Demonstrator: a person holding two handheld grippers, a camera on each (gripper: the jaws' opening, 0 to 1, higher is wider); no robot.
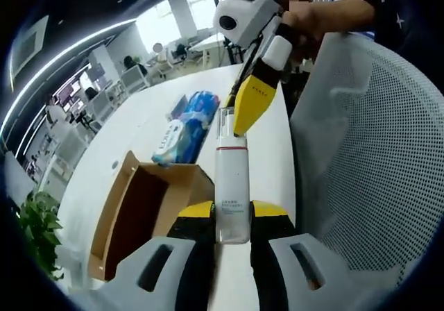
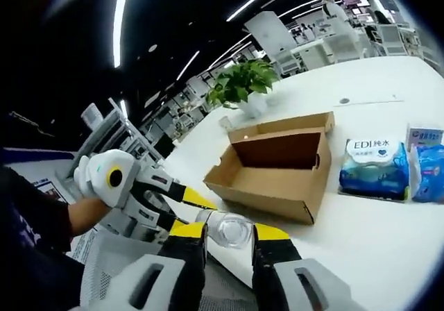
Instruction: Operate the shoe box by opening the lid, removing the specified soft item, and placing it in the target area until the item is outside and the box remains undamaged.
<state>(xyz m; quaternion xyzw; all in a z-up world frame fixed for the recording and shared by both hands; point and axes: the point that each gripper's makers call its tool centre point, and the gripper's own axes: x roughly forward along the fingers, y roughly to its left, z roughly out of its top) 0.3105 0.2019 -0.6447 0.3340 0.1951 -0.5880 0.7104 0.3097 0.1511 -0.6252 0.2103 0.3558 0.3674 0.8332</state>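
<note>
A tall white bottle [image 1: 232, 175] with a clear cap hangs over the white table [image 1: 149, 120], held at both ends. My left gripper [image 1: 234, 212] is shut on its lower body. My right gripper [image 1: 234, 122] reaches in from the upper right, its yellow fingers [image 1: 254, 101] closed on the cap. In the right gripper view the clear cap [image 2: 226, 229] sits between my right gripper's [image 2: 229, 234] jaws, and the left gripper [image 2: 189, 210] comes in from the left. The brown shoe box [image 1: 142, 217] [image 2: 277, 169] stands open on the table, its lid flap [image 2: 284, 125] folded back and its inside dark.
Blue tissue packs [image 1: 184, 130] [image 2: 374, 164] lie on the table beyond the box, another blue pack [image 2: 428, 165] beside them. A white mesh chair [image 1: 368, 151] stands close on one side. A potted plant [image 2: 243, 82] is at the table's far end. A person's arm [image 1: 333, 12] holds the right gripper.
</note>
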